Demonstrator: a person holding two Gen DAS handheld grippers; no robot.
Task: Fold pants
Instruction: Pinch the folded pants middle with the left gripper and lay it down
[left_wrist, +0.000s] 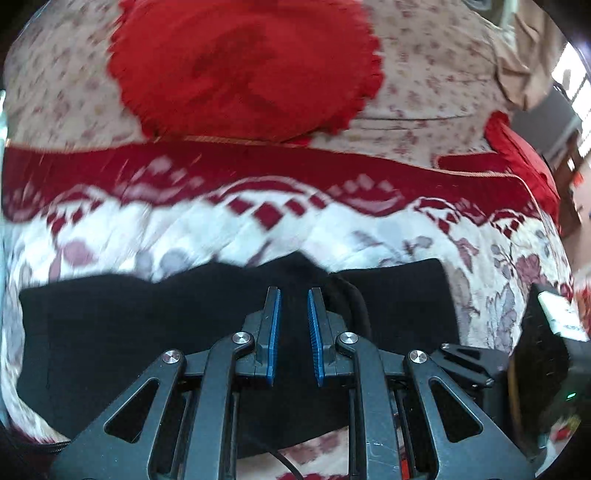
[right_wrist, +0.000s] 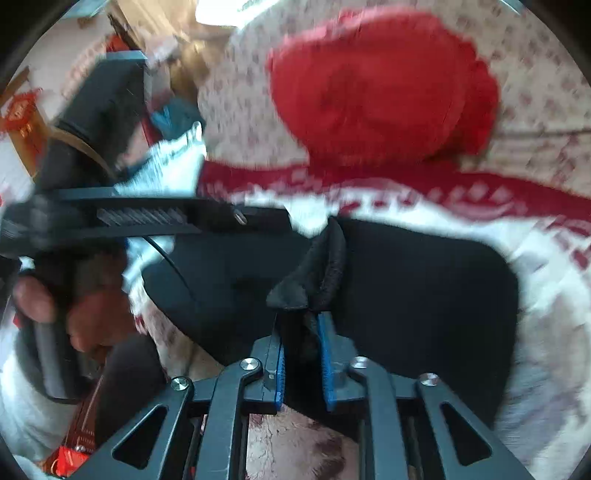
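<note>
Black pants (left_wrist: 155, 332) lie folded across a floral bedspread, seen in both wrist views. My left gripper (left_wrist: 294, 295) hangs low over their upper edge with its jaws drawn close. Black cloth fills the narrow gap between the blue pads (left_wrist: 274, 332) and rises in a small peak just past the tips. In the right wrist view the pants (right_wrist: 424, 295) spread to the right. My right gripper (right_wrist: 301, 321) is shut on a bunched fold (right_wrist: 314, 273) that stands up out of its tips. The view is blurred.
A round red cushion (left_wrist: 243, 70) rests on the bed beyond the pants, behind a dark red patterned band (left_wrist: 258, 166). A hand (right_wrist: 37, 299) grips the left tool's handle at the right view's left edge. Room clutter shows past the bed's edge (right_wrist: 62, 458).
</note>
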